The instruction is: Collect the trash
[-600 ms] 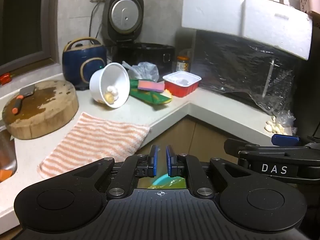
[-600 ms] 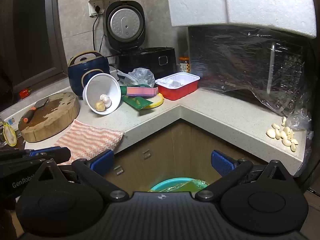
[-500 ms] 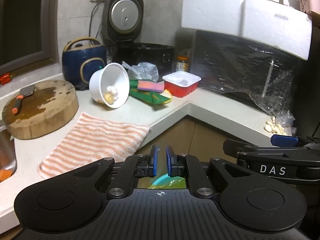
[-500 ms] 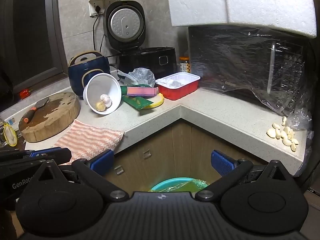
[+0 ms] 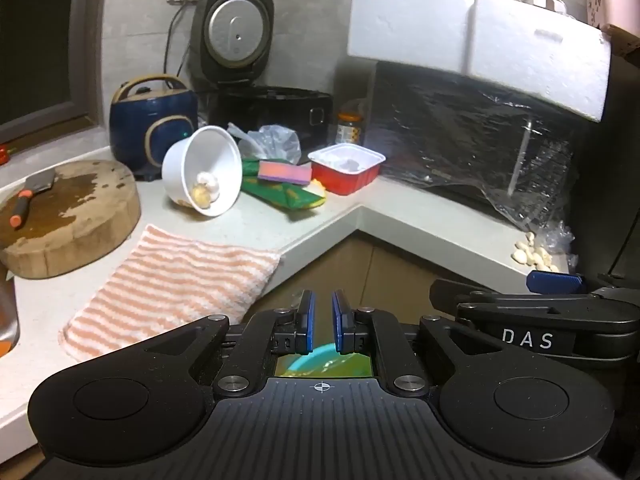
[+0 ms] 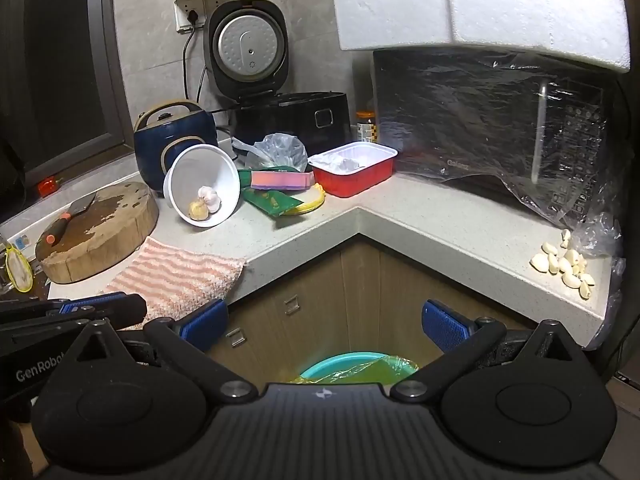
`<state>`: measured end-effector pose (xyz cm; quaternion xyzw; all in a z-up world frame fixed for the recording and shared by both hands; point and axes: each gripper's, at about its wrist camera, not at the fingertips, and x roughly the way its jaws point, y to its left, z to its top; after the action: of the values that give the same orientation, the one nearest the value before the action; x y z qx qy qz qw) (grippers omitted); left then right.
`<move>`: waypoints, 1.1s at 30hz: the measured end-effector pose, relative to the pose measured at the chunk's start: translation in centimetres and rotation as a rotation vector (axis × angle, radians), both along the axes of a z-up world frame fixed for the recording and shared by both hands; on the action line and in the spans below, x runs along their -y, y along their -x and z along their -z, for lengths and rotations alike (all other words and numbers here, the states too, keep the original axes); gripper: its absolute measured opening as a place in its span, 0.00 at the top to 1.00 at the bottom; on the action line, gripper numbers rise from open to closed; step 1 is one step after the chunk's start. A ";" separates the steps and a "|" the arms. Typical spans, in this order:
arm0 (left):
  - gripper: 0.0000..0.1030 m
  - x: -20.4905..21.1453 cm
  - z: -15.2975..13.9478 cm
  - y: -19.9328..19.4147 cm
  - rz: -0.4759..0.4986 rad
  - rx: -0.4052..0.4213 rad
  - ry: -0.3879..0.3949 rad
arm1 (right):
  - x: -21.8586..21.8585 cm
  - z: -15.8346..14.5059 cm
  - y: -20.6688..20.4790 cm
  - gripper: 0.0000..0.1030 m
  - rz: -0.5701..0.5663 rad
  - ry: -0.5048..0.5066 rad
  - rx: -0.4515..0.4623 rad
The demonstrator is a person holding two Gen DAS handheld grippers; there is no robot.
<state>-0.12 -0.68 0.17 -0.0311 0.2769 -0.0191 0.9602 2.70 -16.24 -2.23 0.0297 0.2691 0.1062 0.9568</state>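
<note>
A teal trash bin (image 6: 352,364) with a yellow-green liner stands on the floor below the counter corner; it also shows between the left fingers (image 5: 320,360). My left gripper (image 5: 323,322) is shut and empty, in front of the counter edge. My right gripper (image 6: 324,320) is open and empty above the bin. On the counter lie a tipped white bowl (image 6: 204,188) with garlic, a green wrapper (image 6: 272,200), a pink box (image 6: 280,180), a red tray (image 6: 352,170) and a crumpled plastic bag (image 6: 278,152).
A striped cloth (image 6: 180,276) and a round chopping block (image 6: 96,228) with a knife lie at left. A rice cooker (image 6: 248,64), a blue pot (image 6: 172,136) and a wrapped microwave (image 6: 492,120) stand at the back. Garlic cloves (image 6: 564,264) lie at right.
Both grippers have barely moved; the left view has shifted slightly. Both jaws stand as before.
</note>
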 end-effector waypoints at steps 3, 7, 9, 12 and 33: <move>0.89 0.2 0.0 0.1 0.008 0.003 -0.001 | 0.1 0.1 0.0 0.00 0.006 0.003 -0.001; 0.89 0.3 0.0 0.2 0.018 0.005 -0.003 | 0.2 0.2 -0.1 0.00 0.010 0.003 -0.007; 0.89 0.2 0.1 0.2 0.019 0.003 -0.001 | 0.3 0.2 -0.1 0.00 0.015 0.003 -0.008; 0.89 0.2 0.1 0.1 0.017 -0.002 0.004 | 0.3 0.3 0.0 0.00 0.017 0.004 -0.010; 0.89 0.4 0.6 -0.8 0.006 -0.023 0.017 | 0.7 0.8 -0.7 0.00 0.013 0.001 -0.030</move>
<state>0.65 -1.03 -0.44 -0.0385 0.2877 -0.0241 0.9566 3.41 -16.92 -3.03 0.0325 0.2835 0.0994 0.9532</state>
